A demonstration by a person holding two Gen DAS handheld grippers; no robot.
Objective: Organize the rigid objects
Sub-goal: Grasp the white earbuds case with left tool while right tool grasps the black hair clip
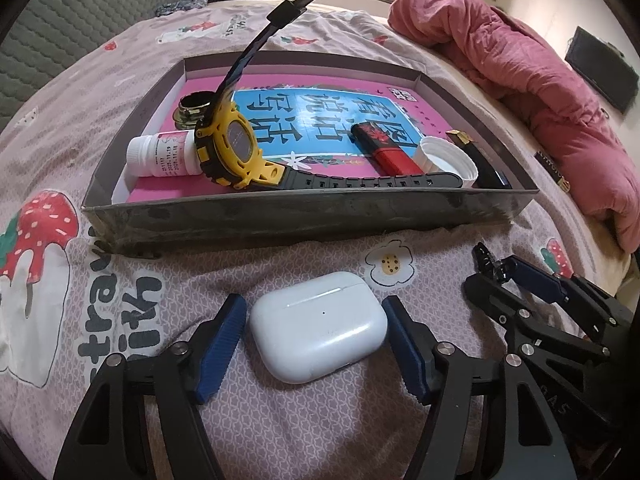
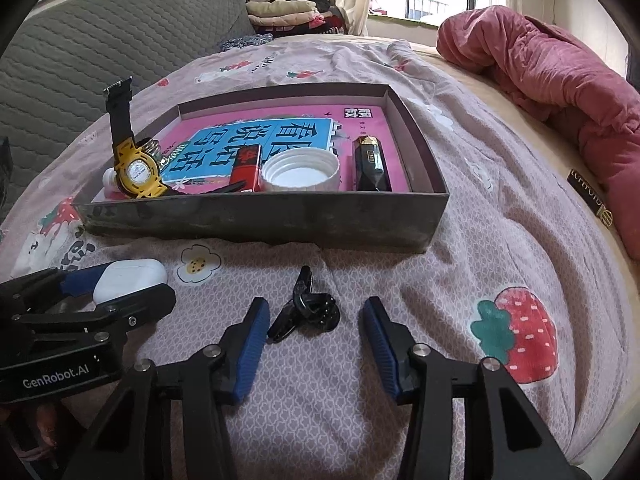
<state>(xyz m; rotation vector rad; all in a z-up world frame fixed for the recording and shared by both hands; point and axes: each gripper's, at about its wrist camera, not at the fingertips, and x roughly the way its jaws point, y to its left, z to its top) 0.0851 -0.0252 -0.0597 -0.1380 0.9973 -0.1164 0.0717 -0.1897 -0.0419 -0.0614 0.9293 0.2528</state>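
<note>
On the bed, the left gripper stood with jaws wide around a white earbud case — pads just clear of its sides. The right gripper straddled a small black clip, jaws part-open, not touching. Both lay before the shallow box.

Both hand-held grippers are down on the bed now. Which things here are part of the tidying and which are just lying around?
Part of the job:
- white earbud case, between the left hand-held gripper pads, not pinched
- black clip, between the open right hand-held gripper pads
- box already holding the yellow watch, pill bottle, white cap, red lighter

Lying about:
- pink quilt
- folded clothes
</note>
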